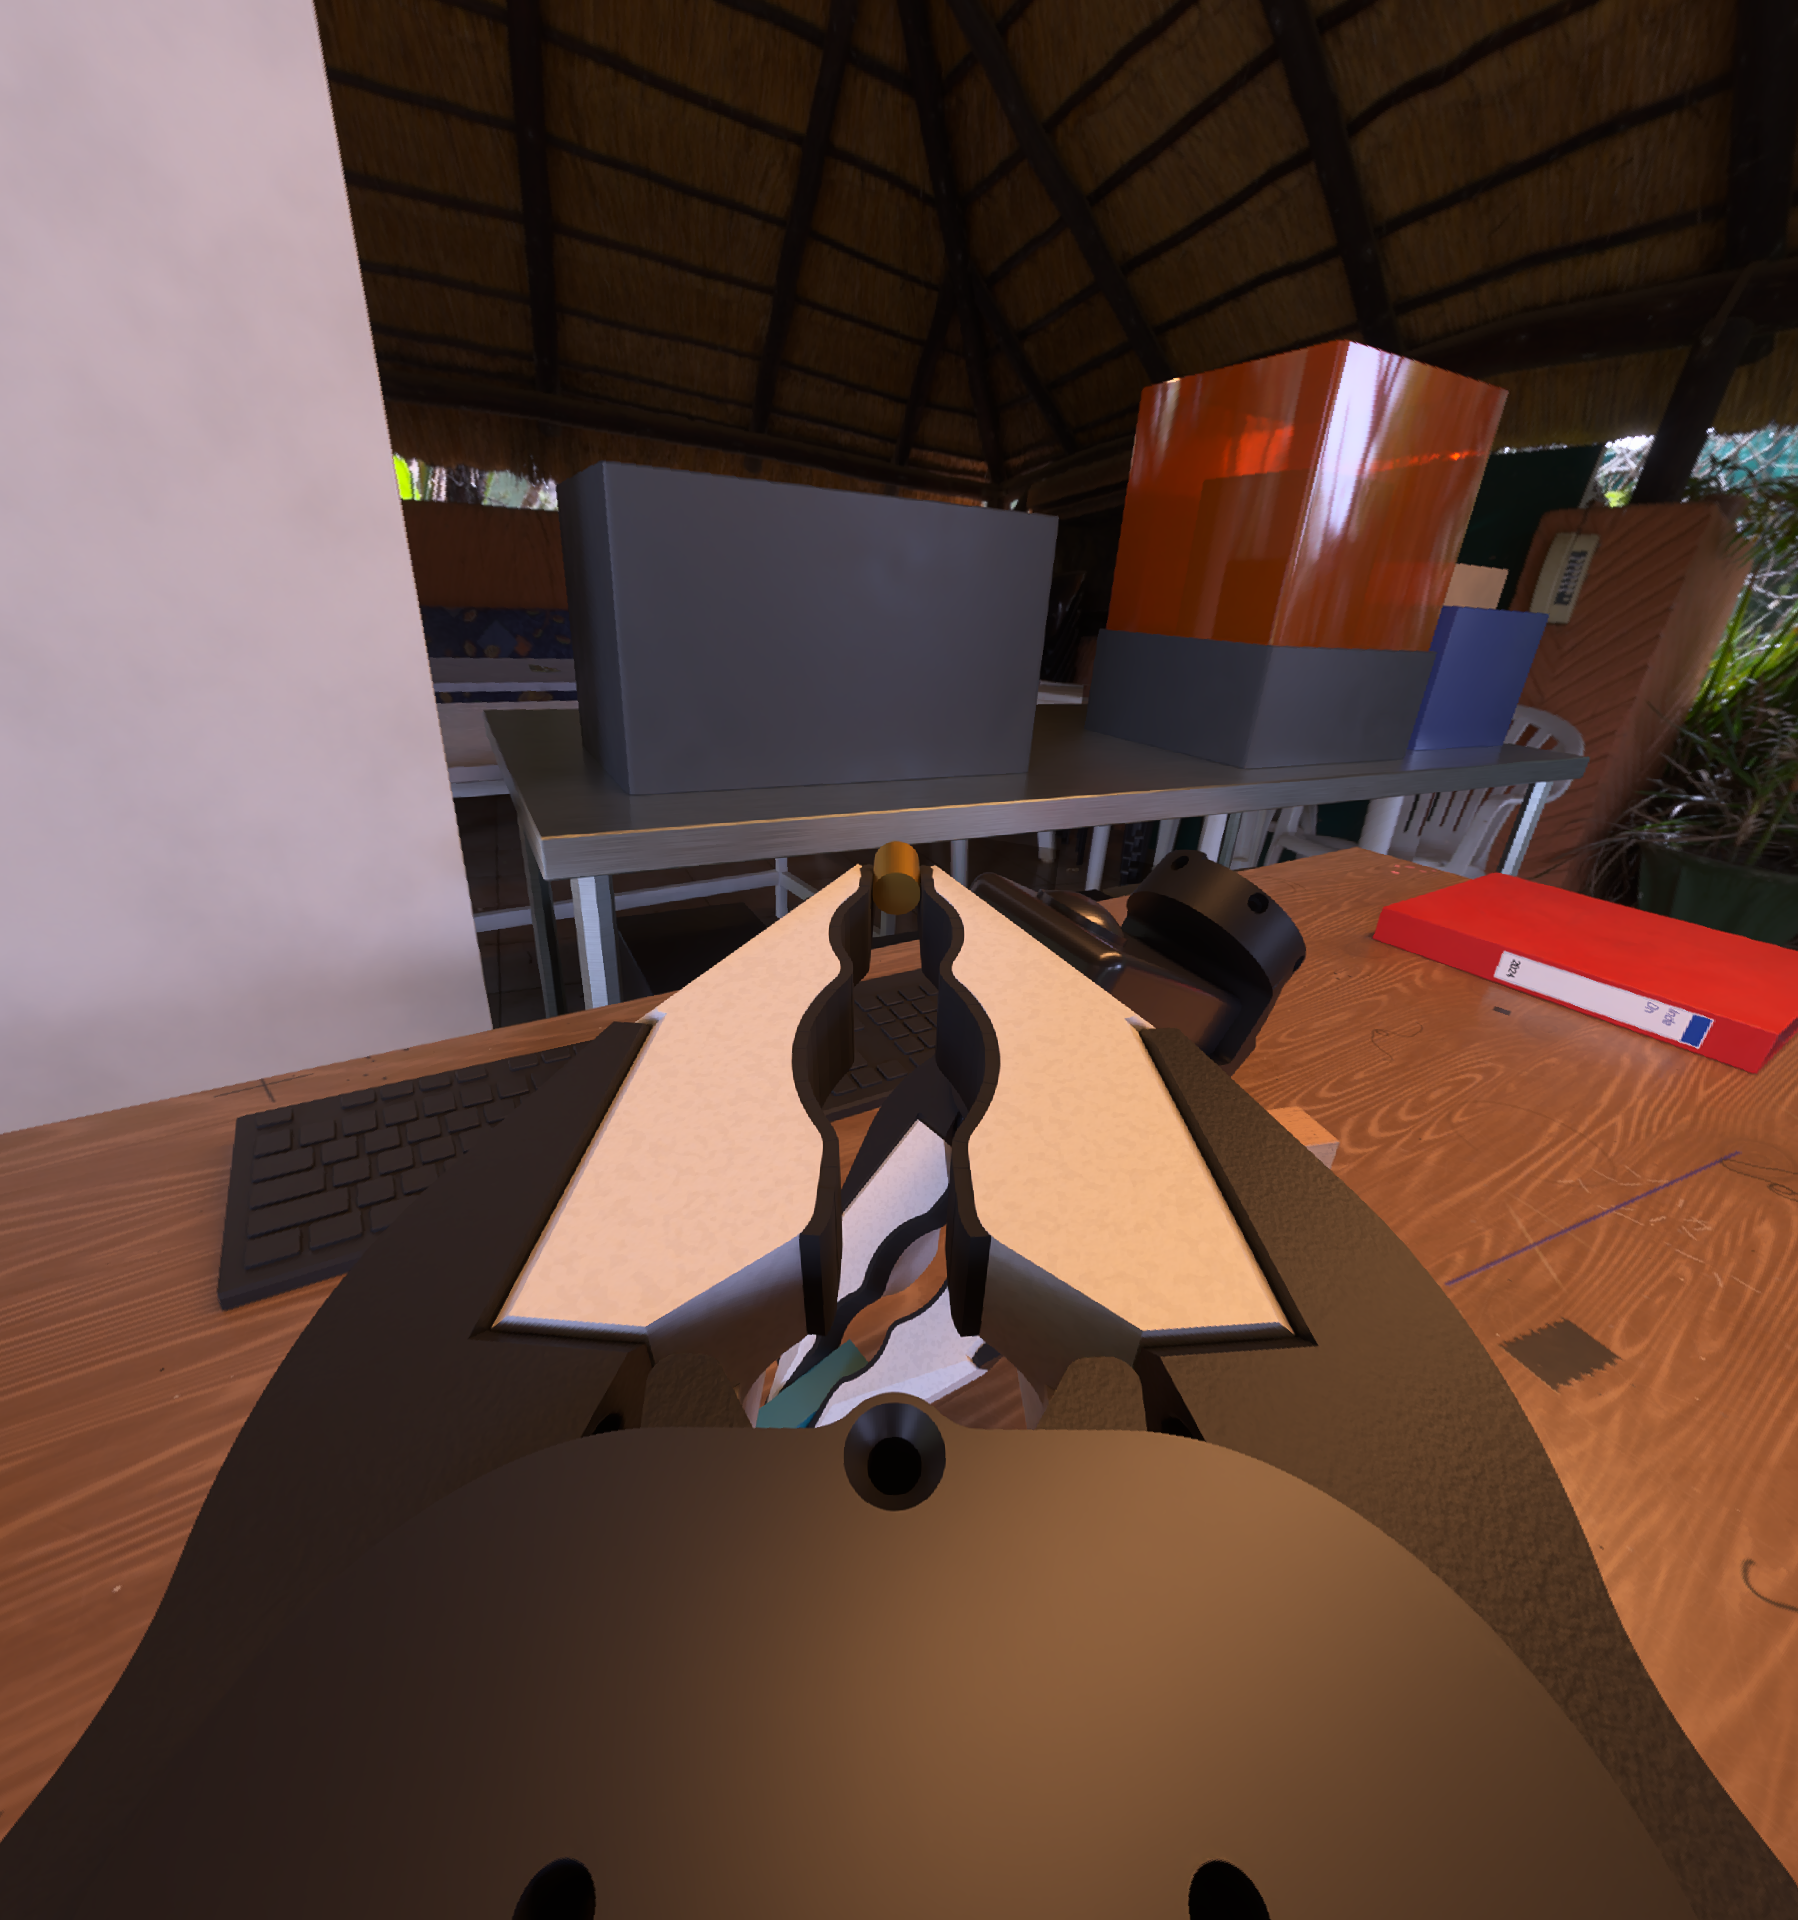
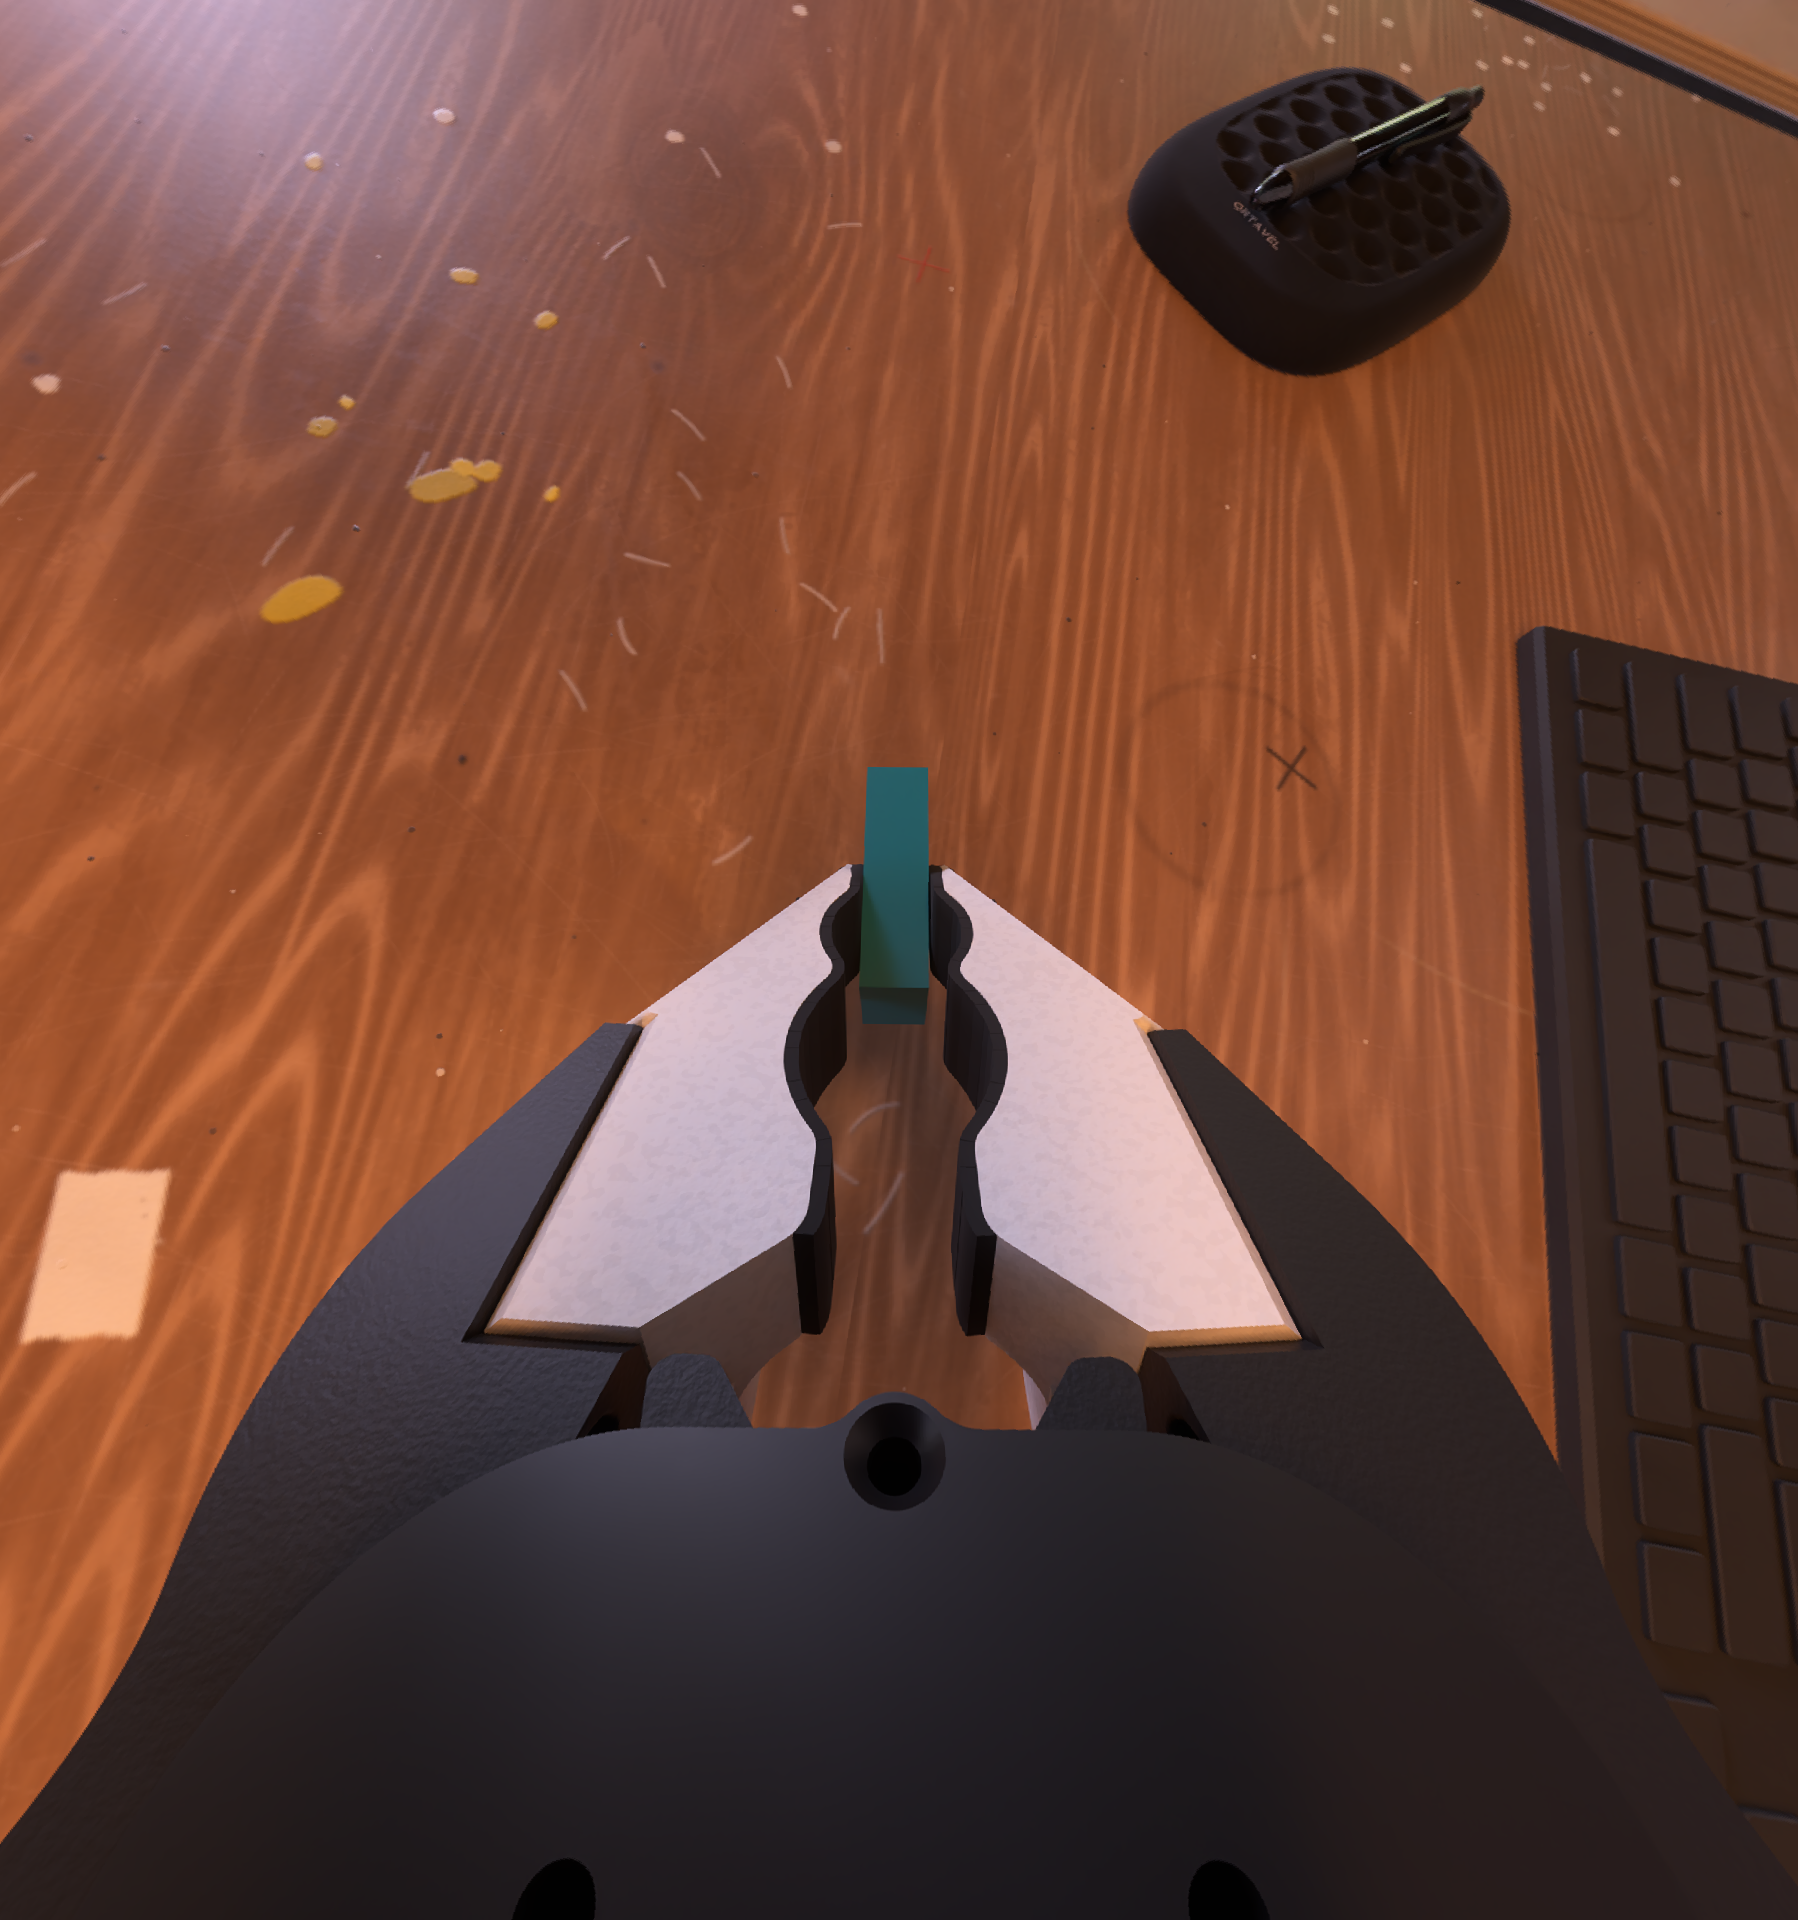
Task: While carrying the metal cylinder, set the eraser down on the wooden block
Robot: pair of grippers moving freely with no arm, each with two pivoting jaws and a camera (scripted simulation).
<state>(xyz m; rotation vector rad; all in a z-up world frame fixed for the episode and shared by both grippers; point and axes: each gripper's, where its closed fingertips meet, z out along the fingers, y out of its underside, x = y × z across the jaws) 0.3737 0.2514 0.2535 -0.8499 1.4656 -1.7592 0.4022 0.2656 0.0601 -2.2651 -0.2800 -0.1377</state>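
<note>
Right tongs [image 2: 895, 883] pinch teal eraser [image 2: 895, 894], a slim rectangular bar, upright at the tips above the tabletop [image 2: 459, 831]. Left tongs [image 1: 895, 883] clamp the short brass-coloured metal cylinder [image 1: 896, 878] at the tips. Pale wooden block [image 1: 1310, 1138] on tabletop, mostly hidden. Black keyboard [image 2: 1705, 1091] right.

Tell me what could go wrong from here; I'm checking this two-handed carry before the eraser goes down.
1. The metal cylinder sits only at the very tips of the left gripper; a jolt could drop it.
2. The teal eraser juts past the right gripper, so it may tip on release.
3. The wooden block lies far left, a small landing spot.
</note>
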